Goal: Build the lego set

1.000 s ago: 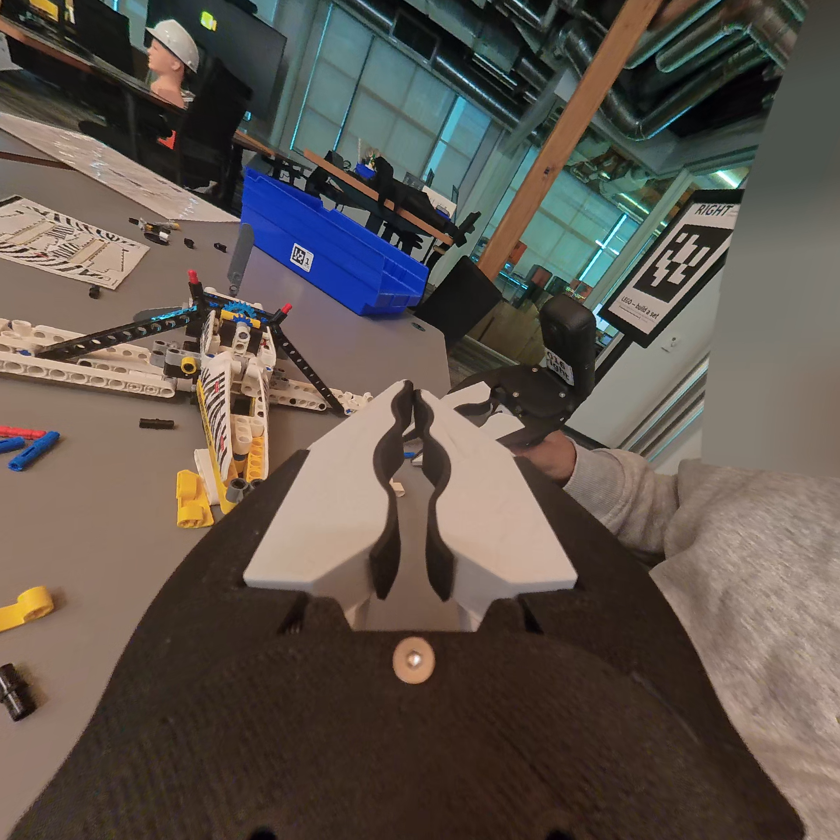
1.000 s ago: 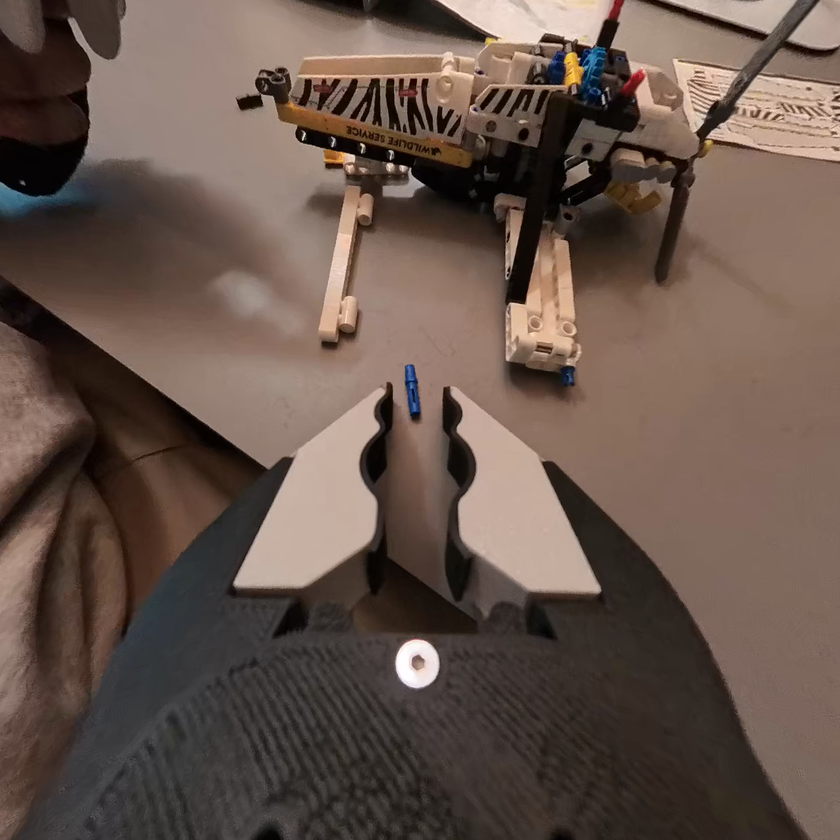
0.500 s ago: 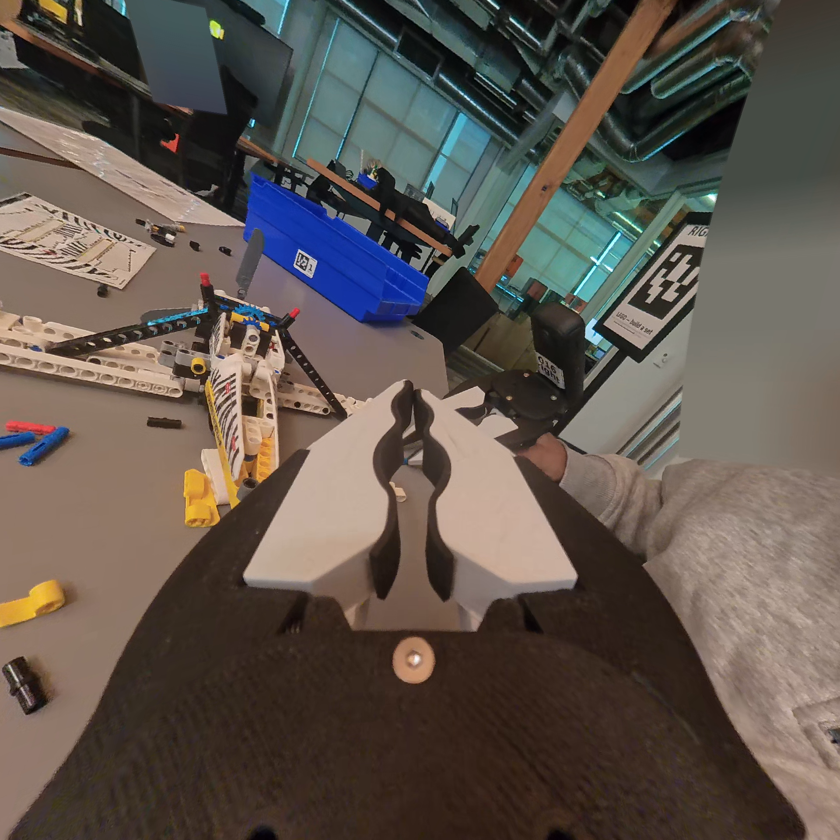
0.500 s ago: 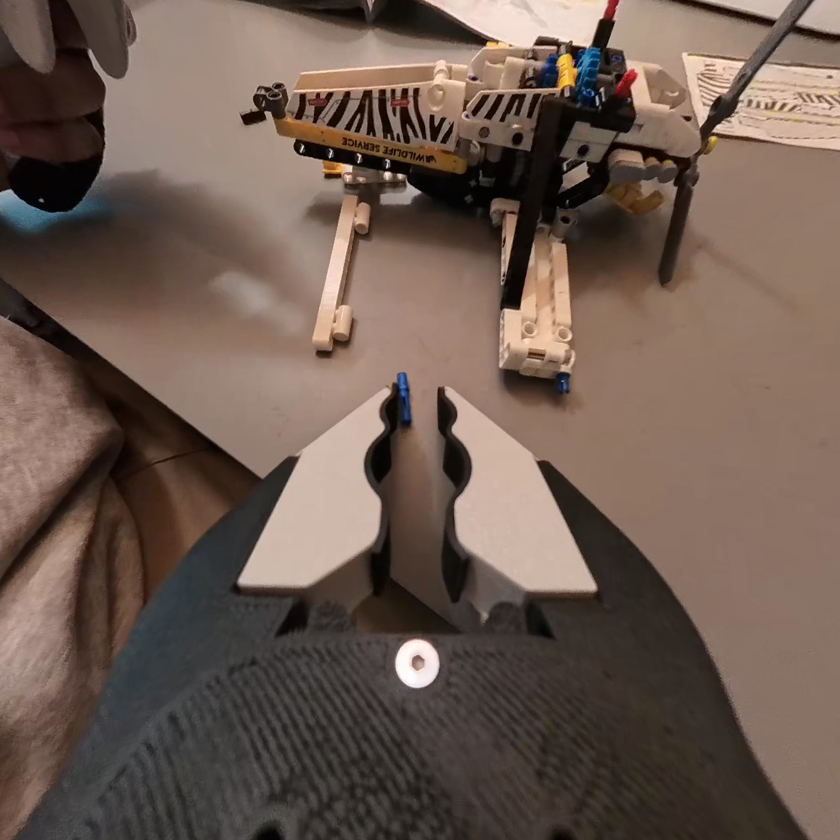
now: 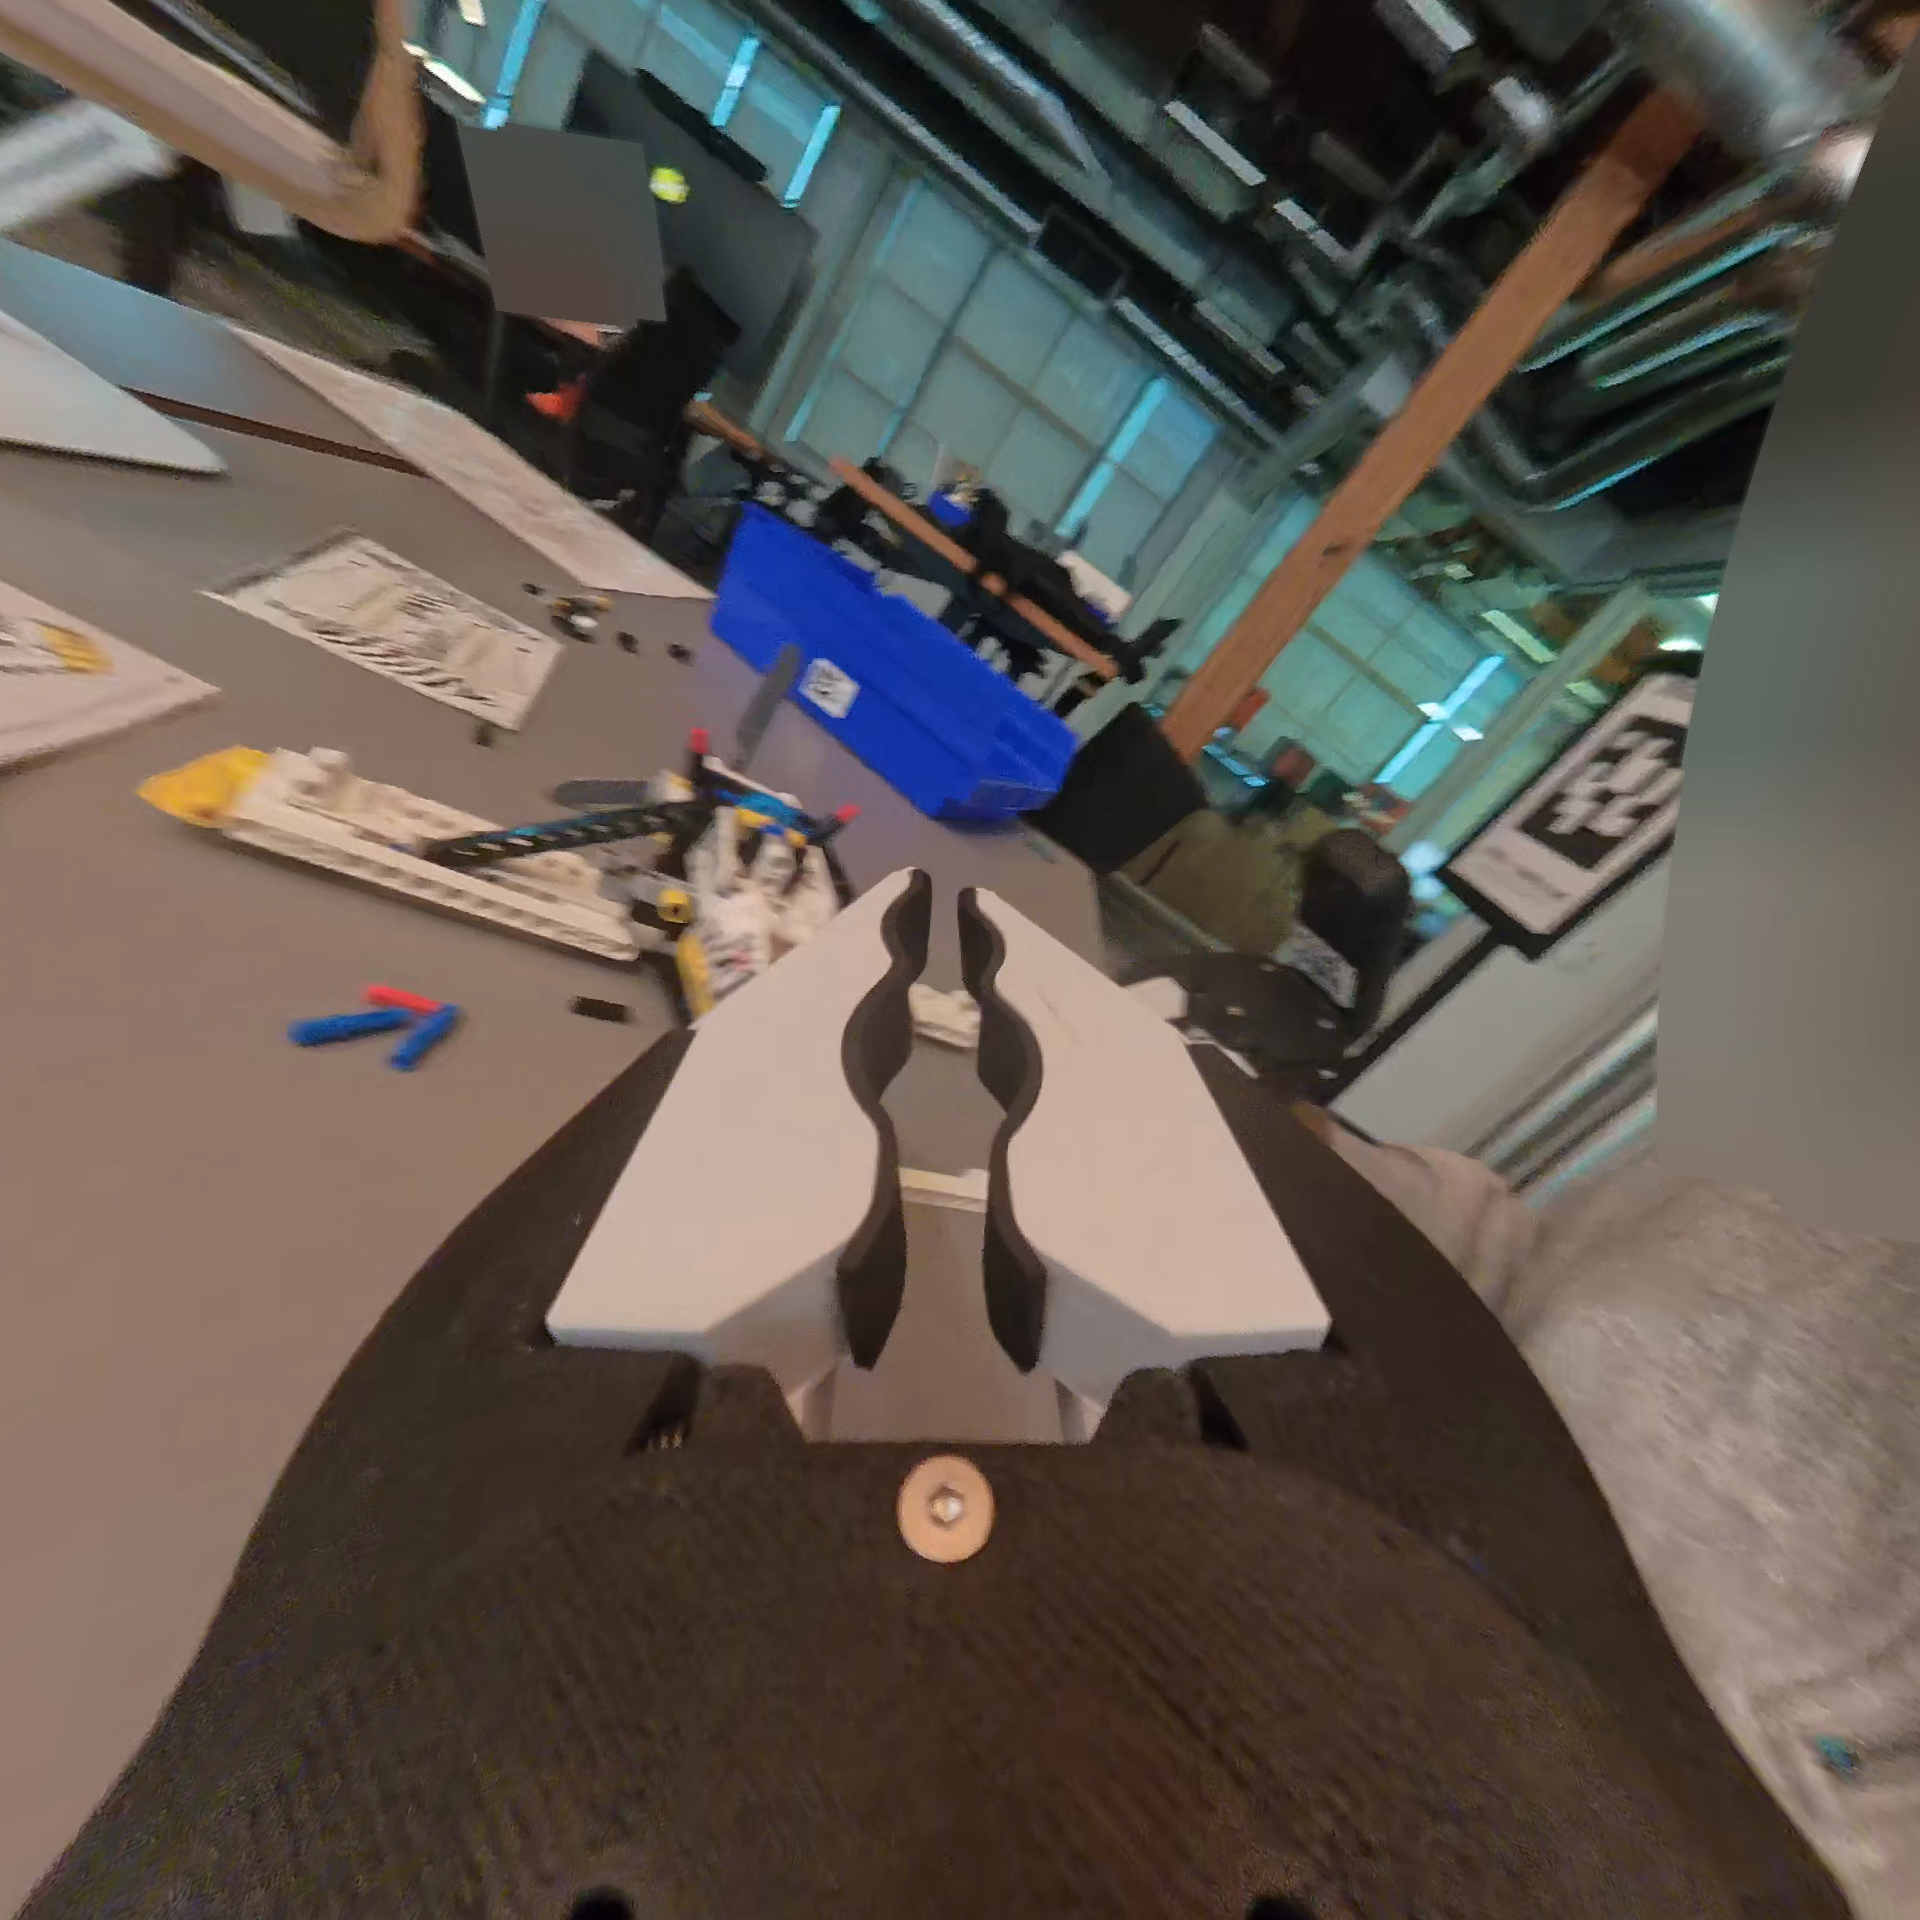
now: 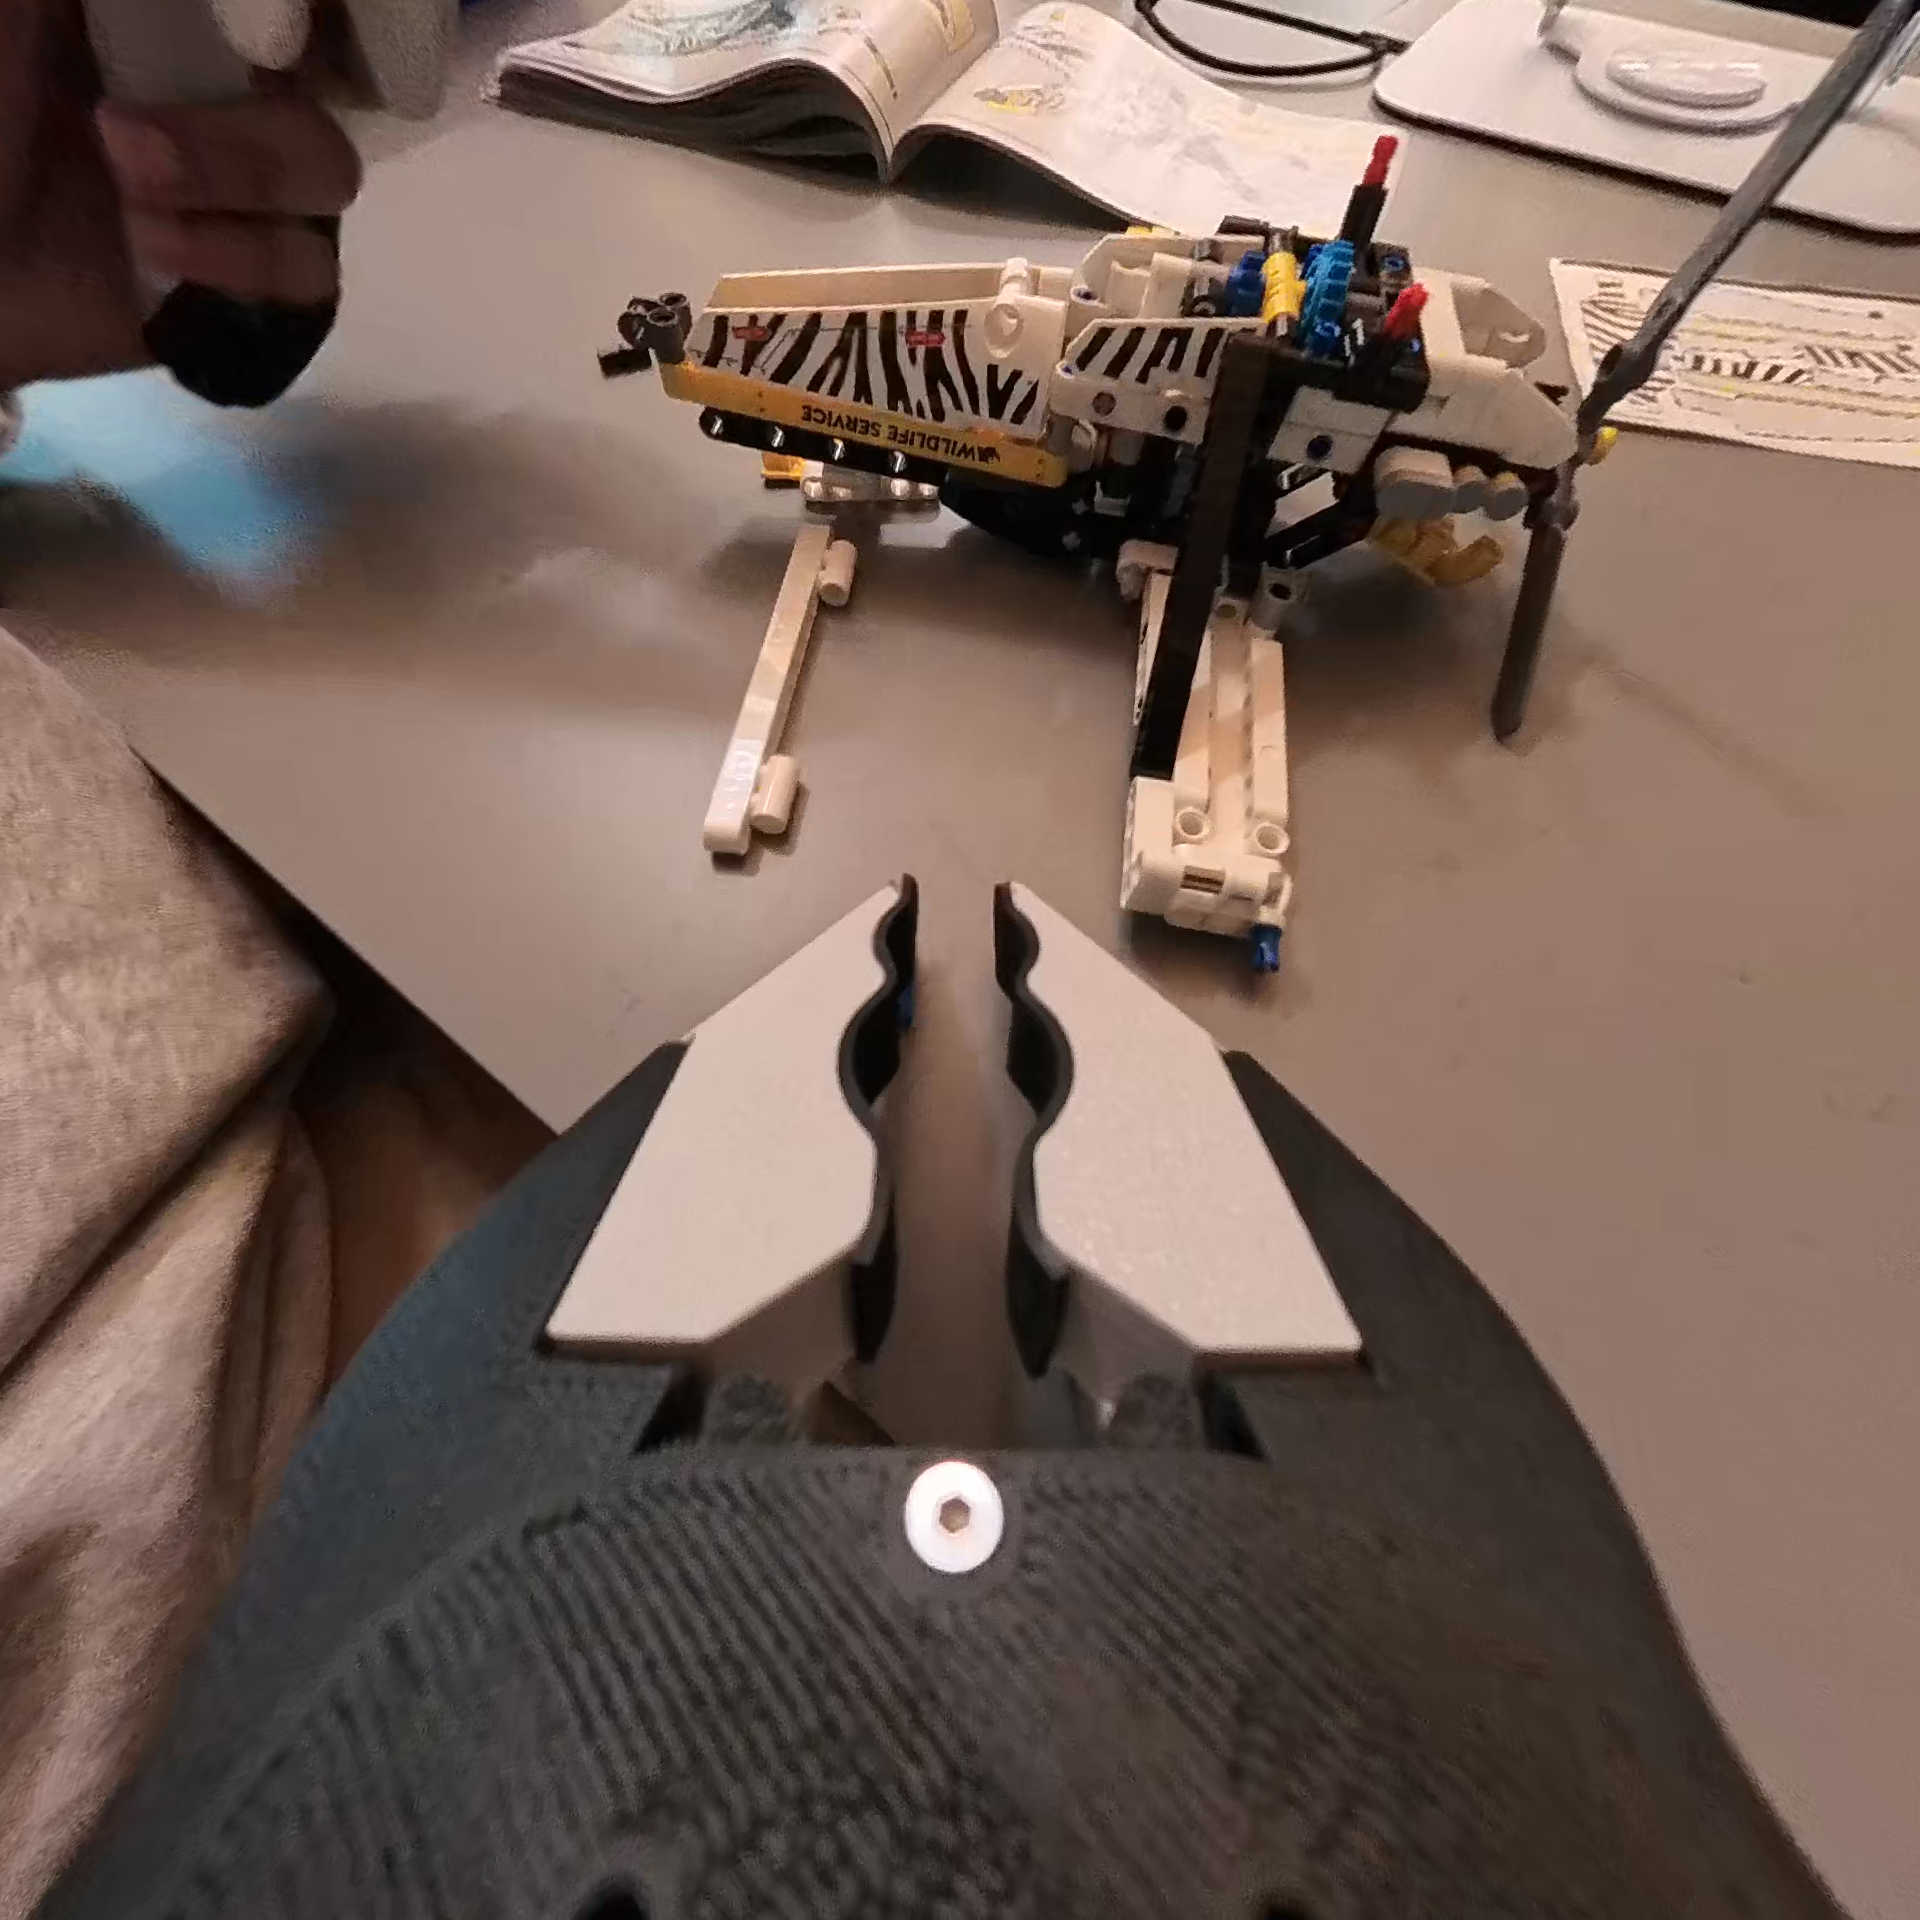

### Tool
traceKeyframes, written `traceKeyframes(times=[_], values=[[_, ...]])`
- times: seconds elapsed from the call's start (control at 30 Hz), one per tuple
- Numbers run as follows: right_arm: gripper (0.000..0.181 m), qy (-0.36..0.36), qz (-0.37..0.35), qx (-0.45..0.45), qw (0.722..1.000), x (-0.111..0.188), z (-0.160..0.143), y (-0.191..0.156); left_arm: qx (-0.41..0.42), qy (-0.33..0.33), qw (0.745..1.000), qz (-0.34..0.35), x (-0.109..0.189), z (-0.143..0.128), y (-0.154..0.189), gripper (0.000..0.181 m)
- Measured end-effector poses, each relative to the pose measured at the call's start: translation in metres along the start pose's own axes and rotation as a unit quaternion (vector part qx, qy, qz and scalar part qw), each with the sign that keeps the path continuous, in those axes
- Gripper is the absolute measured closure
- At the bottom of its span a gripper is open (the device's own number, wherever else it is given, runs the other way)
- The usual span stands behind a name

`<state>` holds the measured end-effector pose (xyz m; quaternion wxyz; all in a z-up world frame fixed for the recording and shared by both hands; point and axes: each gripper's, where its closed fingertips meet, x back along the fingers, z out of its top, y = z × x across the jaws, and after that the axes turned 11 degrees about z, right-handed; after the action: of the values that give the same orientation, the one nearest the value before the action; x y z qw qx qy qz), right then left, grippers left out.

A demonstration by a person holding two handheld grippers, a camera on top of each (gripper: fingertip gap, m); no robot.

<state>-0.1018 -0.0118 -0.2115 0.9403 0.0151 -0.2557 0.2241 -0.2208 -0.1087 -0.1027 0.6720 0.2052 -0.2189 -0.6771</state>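
The zebra-striped lego plane [image 6: 987, 384] stands on the grey table [image 6: 1558, 1039], with its white wing [image 6: 1216, 790] pointing toward me. My right gripper [image 6: 954, 904] is open just above the table near the front edge. A small blue pin [image 6: 906, 1006] lies between its fingers against the left one and is mostly hidden. My left gripper [image 5: 935, 899] is a little open and empty, held above the table and pointing at the plane [image 5: 748, 894]. The right gripper's black body [image 5: 1288, 997] shows just beyond it.
A loose white beam [image 6: 774, 686] lies left of the wing. An open booklet [image 6: 831, 73] and a sticker sheet [image 6: 1745, 364] lie behind the plane. In the left wrist view there are blue and red pins [image 5: 384, 1023], a black pin [image 5: 597, 1006] and a blue bin [image 5: 883, 686]. Left tips to right tips: about 20 cm.
My right gripper has moved forward over the blue pin, which now sits between its fingers. My left gripper has swung, its view has tilted, and its jaws have parted slightly.
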Motion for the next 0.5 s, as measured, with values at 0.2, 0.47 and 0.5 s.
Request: traceKeyframes(times=[0.2,0.47,0.5], values=[[0.163,0.025,0.001,0.007,1.0,-0.001,0.005,0.005,-0.053,-0.024,0.974,0.22,0.006,0.032,-0.096,0.146],[0.161,0.064,0.013,-0.017,0.998,0.006,0.009,0.008,-0.04,-0.034,0.856,0.514,0.084,0.054,-0.215,0.057],[0.161,0.068,0.02,-0.026,0.997,0.006,0.009,0.008,-0.027,-0.05,0.859,0.509,0.077,0.049,-0.217,0.056]])
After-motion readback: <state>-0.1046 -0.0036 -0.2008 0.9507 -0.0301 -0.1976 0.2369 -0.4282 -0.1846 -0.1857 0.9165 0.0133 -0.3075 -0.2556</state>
